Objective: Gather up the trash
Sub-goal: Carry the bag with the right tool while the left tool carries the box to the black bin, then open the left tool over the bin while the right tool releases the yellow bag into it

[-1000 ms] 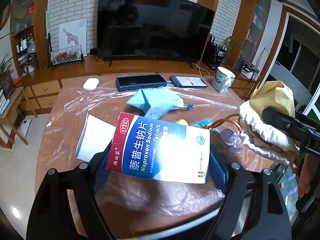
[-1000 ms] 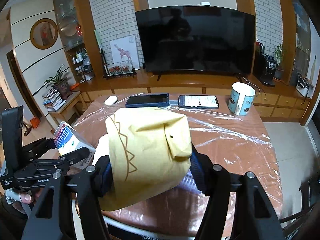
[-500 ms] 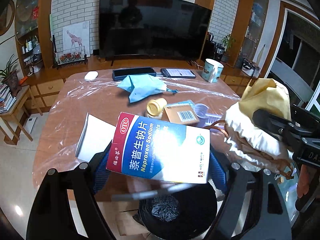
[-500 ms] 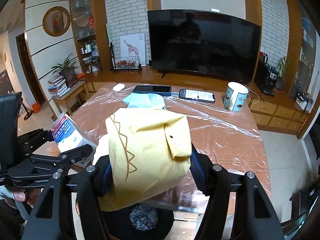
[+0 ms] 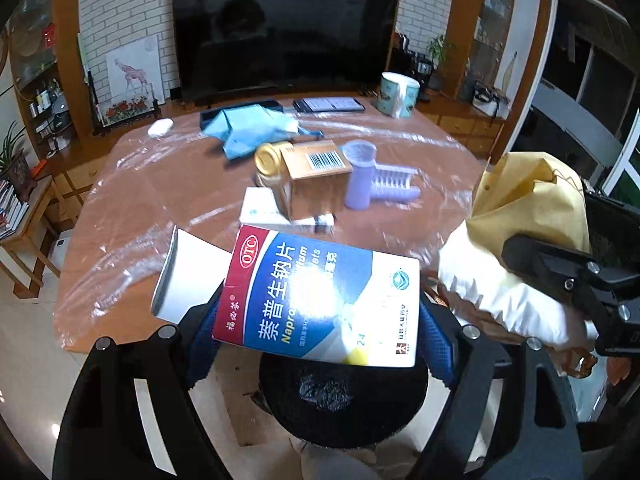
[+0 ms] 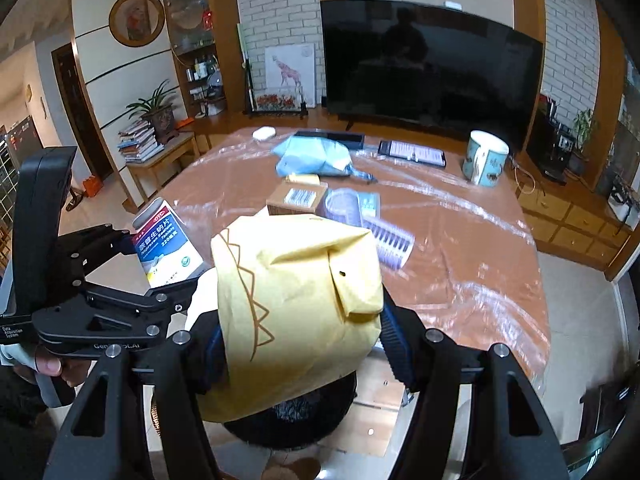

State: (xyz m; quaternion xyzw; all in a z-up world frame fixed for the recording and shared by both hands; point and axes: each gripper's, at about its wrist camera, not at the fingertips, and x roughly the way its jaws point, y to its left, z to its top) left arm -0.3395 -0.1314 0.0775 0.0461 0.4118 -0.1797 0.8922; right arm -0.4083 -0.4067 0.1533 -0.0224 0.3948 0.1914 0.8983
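My left gripper (image 5: 316,320) is shut on a blue and white medicine box (image 5: 320,296), held above a black-lined trash bin (image 5: 340,396) on the floor below the table's near edge. My right gripper (image 6: 296,340) is shut on a crumpled yellow paper bag (image 6: 296,296), also above the bin (image 6: 296,420). The bag shows at the right of the left wrist view (image 5: 524,216), and the box at the left of the right wrist view (image 6: 164,244). More trash lies on the table: a brown carton (image 5: 316,176), a purple plastic piece (image 5: 368,180), a blue cloth (image 5: 252,128).
The round table (image 5: 140,184) is covered in clear plastic film. At its far side stand a mug (image 5: 398,94), a phone (image 5: 328,104), a dark tablet (image 5: 208,114) and a white case (image 5: 160,127). A flat white box (image 5: 260,212) lies under the carton.
Both grippers have pulled back from over the table to beyond its near edge, still holding the box and the bag. The trash bin has come into view below them.
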